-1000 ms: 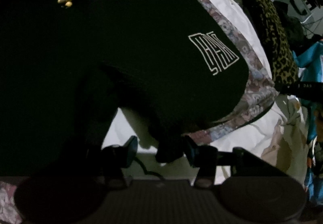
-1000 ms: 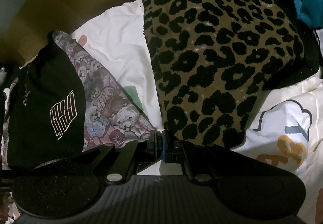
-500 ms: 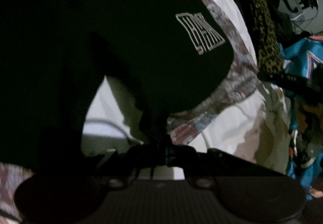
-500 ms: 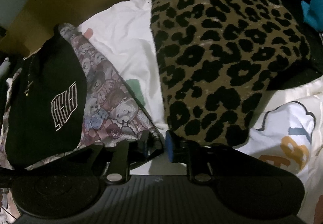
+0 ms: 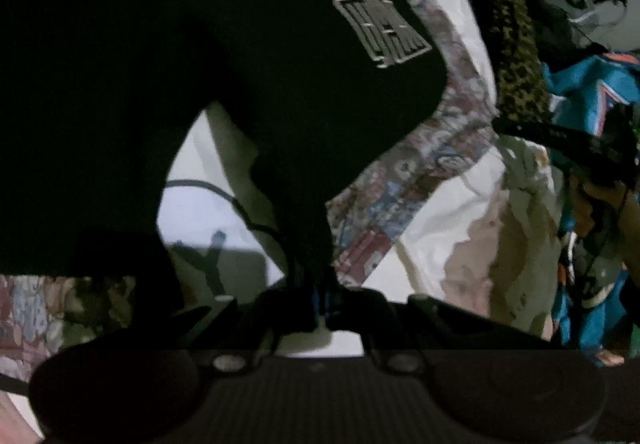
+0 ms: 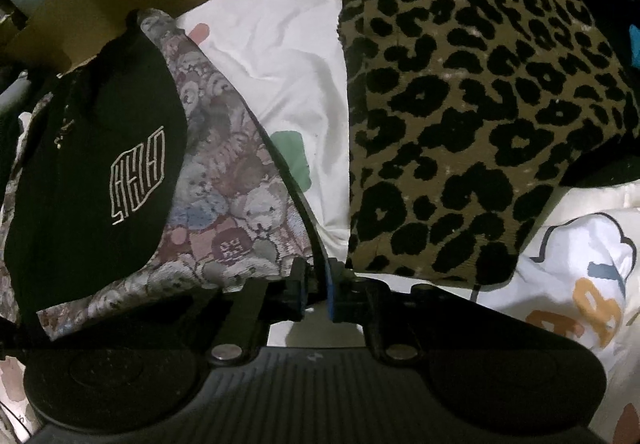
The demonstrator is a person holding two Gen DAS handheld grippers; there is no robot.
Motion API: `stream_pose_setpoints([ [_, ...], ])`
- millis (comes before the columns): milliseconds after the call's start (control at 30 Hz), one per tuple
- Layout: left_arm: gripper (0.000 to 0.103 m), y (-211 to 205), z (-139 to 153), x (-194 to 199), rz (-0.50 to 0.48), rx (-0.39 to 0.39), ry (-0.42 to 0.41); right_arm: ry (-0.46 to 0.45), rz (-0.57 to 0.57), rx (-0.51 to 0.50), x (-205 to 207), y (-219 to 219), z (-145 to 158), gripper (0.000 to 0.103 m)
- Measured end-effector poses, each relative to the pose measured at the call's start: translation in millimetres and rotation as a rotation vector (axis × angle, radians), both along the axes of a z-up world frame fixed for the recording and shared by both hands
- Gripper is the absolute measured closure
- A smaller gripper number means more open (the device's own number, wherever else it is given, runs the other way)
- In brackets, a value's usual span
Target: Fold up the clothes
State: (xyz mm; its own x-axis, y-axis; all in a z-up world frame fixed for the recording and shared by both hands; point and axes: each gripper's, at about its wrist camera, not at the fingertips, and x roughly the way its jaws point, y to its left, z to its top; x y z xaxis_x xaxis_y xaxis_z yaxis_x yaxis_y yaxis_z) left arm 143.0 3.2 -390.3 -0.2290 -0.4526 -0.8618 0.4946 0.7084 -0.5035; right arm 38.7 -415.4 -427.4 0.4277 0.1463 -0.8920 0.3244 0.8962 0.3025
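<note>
I've got the black top (image 5: 200, 64) pinched in my L gripper (image 5: 322, 298), R gripper (image 6: 316, 288) just closed on the bear cloth's (image 6: 224, 212) edge; next, lift & fold both over.

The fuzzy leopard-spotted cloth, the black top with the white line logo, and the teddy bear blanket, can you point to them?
Leopard-spotted cloth (image 6: 460, 104), right wrist view, middle of its spotted face.
Black top with white line logo (image 6: 88, 148), right wrist view, plain cloth left of the logo.
Teddy bear blanket (image 6: 236, 204), right wrist view, bear faces near its dark edge.

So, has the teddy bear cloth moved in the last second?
Yes. The teddy bear cloth's edge has lifted off the sheet, across the green patch, into the right gripper, whose jaws have just been closing on it.
</note>
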Motion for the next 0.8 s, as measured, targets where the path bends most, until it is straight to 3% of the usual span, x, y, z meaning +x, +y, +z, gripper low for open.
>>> stream_pose_setpoints([
  [567, 0.102, -1.8, 28.8, 1.6, -0.085, -0.062, 0.113, 0.061, -0.031, 0.018, -10.5, -19.6, 42.4, 0.100],
  [800, 0.102, -7.2, 14.8, -4.4, -0.129, -0.025, 0.103, 0.112, -0.092, -0.030, -20.7, -33.1, 31.2, 0.103],
])
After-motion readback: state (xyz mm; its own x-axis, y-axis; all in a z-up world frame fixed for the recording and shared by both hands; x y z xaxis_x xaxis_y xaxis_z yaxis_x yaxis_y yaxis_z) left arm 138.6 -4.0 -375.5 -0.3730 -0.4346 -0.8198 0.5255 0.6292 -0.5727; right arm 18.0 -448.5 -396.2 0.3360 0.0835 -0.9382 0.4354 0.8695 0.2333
